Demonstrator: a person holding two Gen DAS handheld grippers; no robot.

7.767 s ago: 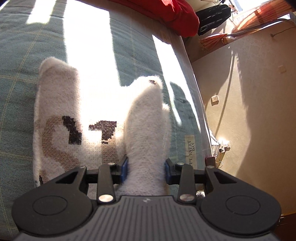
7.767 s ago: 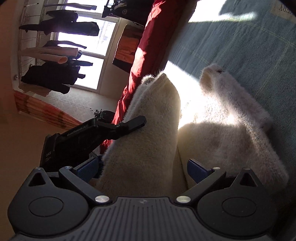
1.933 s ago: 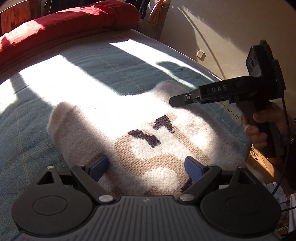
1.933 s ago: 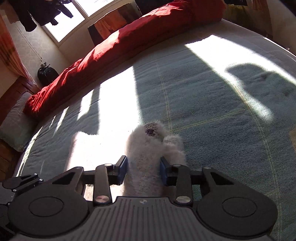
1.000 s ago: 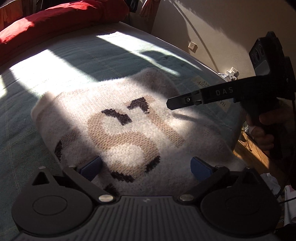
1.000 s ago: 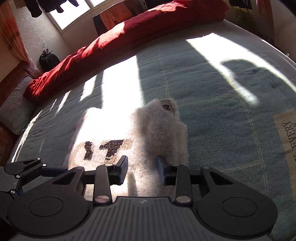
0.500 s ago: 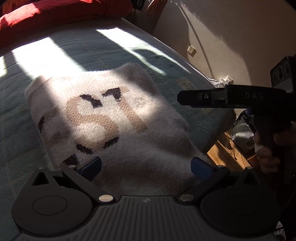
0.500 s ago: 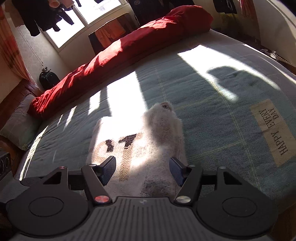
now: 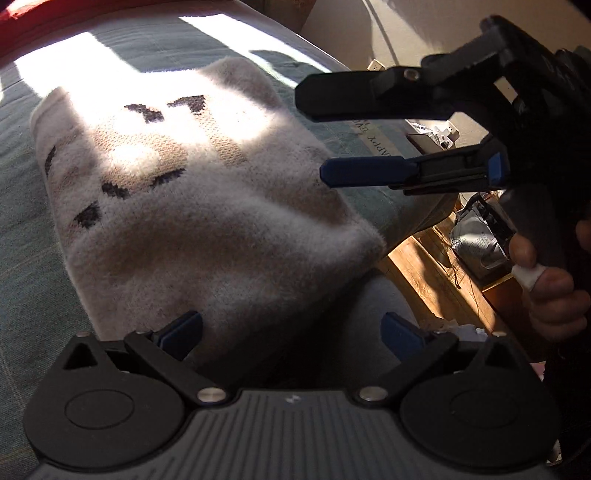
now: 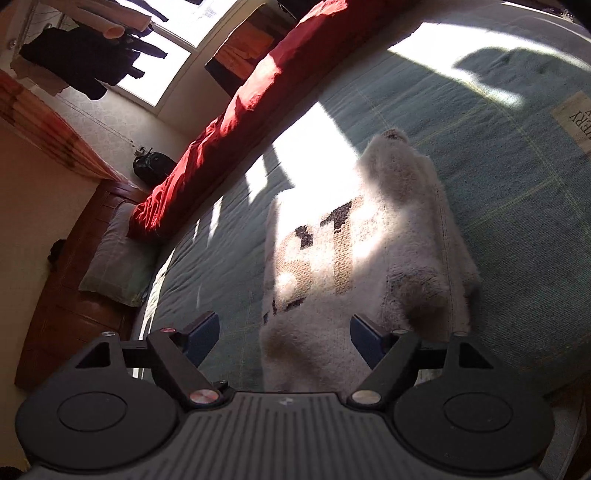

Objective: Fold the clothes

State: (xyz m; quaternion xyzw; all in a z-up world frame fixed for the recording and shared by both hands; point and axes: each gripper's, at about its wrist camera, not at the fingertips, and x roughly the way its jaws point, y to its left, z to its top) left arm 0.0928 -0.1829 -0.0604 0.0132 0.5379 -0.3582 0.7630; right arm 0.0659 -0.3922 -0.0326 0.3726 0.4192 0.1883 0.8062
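Note:
A fluffy white knit sweater (image 9: 192, 206) with brown and black letters lies folded on the teal bedspread (image 9: 22, 221), its near corner at the bed's edge. It also shows in the right wrist view (image 10: 354, 266), a sleeve folded along its right side. My left gripper (image 9: 291, 328) is open and empty above the sweater's near end. My right gripper (image 10: 284, 332) is open and empty, pulled back from the sweater. In the left wrist view it (image 9: 310, 133) hovers open above the sweater's right side, held by a hand (image 9: 550, 291).
A red duvet (image 10: 236, 110) lies along the far side of the bed, with a grey pillow (image 10: 114, 258) and wooden headboard (image 10: 70, 280) at the left. Wooden floor (image 9: 436, 269) and clutter lie beyond the bed's edge. A beige wall (image 9: 417, 33) is close.
My right gripper let go of the folded sleeve, opened and drew back. Both grippers pulled away toward the bed's edge, and the sweater lies flat on the bed.

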